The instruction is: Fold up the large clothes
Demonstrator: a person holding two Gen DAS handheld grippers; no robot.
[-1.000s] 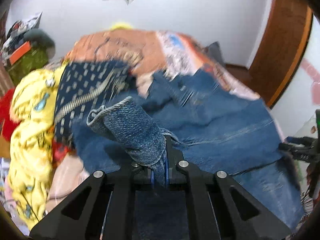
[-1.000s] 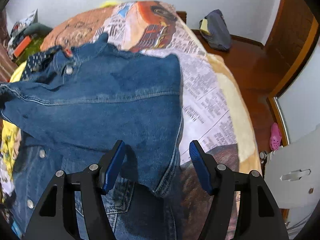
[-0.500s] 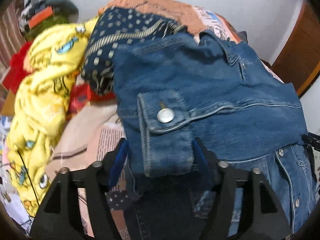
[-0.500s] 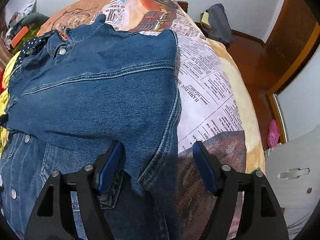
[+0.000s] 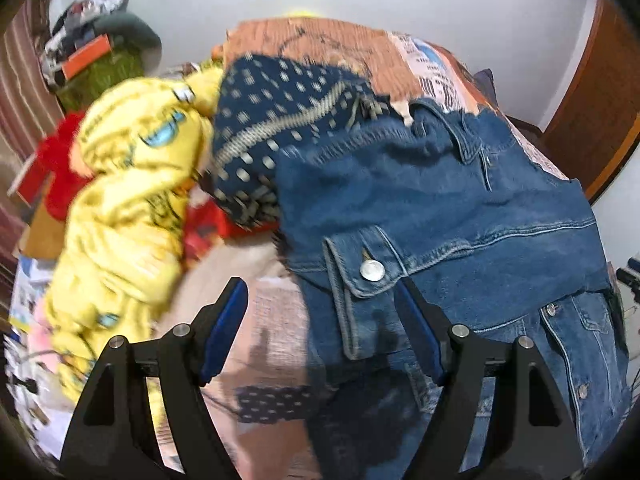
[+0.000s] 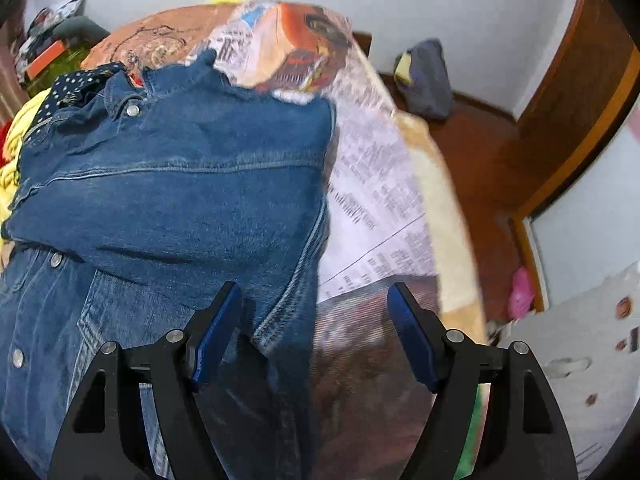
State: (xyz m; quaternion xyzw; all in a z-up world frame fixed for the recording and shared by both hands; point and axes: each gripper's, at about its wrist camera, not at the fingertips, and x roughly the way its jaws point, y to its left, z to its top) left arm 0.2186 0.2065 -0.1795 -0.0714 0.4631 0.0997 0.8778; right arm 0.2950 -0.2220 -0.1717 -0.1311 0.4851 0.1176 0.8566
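Note:
A blue denim jacket (image 5: 460, 216) lies on the bed with its sleeves folded across the body; it also shows in the right wrist view (image 6: 172, 200). A sleeve cuff (image 5: 364, 280) with a metal button rests on top. My left gripper (image 5: 324, 324) is open and empty, hovering just above the cuff and the jacket's left edge. My right gripper (image 6: 316, 328) is open and empty above the jacket's right edge, where denim meets the newspaper-print bedspread (image 6: 380, 208).
A yellow cartoon-print garment (image 5: 128, 208), a navy dotted cloth (image 5: 280, 120) and something red (image 5: 60, 168) are piled left of the jacket. Clutter (image 5: 92, 56) sits at the far left. A wooden door (image 6: 568, 120) and floor with a dark bundle (image 6: 428, 76) lie right of the bed.
My left gripper opened and let go of the sleeve, which now lies across the jacket, then drew back and left. My right gripper stayed open and pulled back slightly.

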